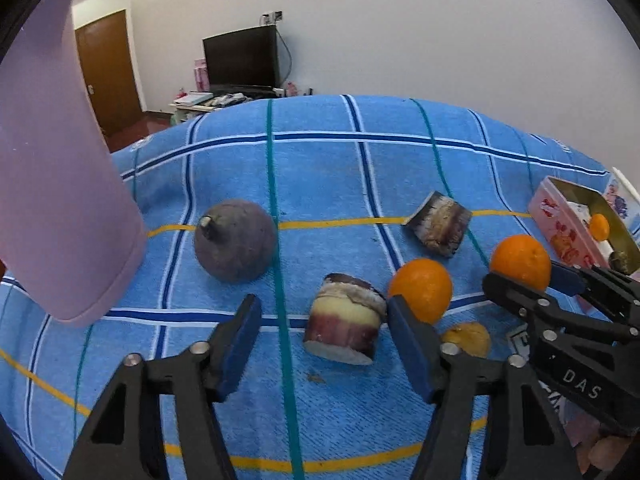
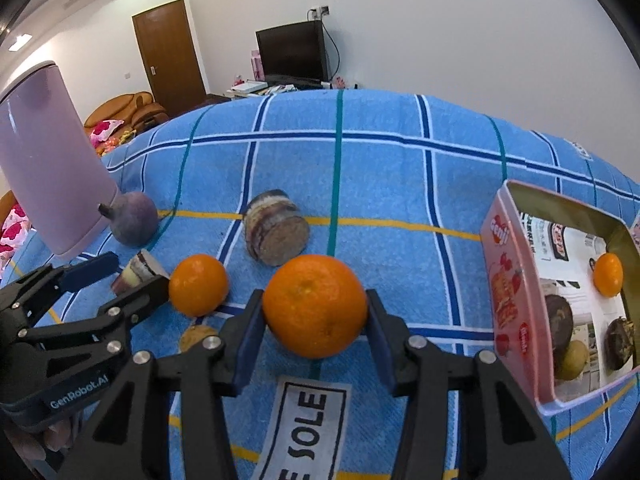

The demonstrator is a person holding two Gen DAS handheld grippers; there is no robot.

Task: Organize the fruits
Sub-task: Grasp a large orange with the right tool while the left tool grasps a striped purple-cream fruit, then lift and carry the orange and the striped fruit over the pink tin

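a: start at the right gripper (image 2: pixel 316 320). what are the jaws doing?

b: they are clamped on an orange (image 2: pixel 315 306), one pad on each flank, at about nine and three o'clock of the fruit. it looks gripped, though i can't tell whether it has left the blue checked cloth (image 2: pixel 380 168).

a: and the left gripper (image 1: pixel 324 334)?

b: its jaws stand apart around a cut purple-skinned chunk (image 1: pixel 345 320). the right pad sits at or just beside the chunk's three o'clock side, the left pad is clear of it, so nothing is held there.

a: what lies around them?

b: a second orange (image 1: pixel 421 289) is just beside that chunk at two o'clock, with a small yellowish fruit (image 1: pixel 468 338) below it. another cut chunk (image 1: pixel 438 224) is at twelve, a round purple fruit (image 1: pixel 235 240) at ten, beside a tall lilac container (image 1: pixel 60 184).

a: where does the fruit go?

b: i judge the pink tin (image 2: pixel 506 280), at three o'clock of the right gripper. it already holds a small orange (image 2: pixel 608 274) and some dark and yellow pieces.

a: so the step?

b: carrying the gripped orange to the tin. next it needs lifting over the near wall, then releasing low so it doesn't roll. the left should close squarely on the chunk.
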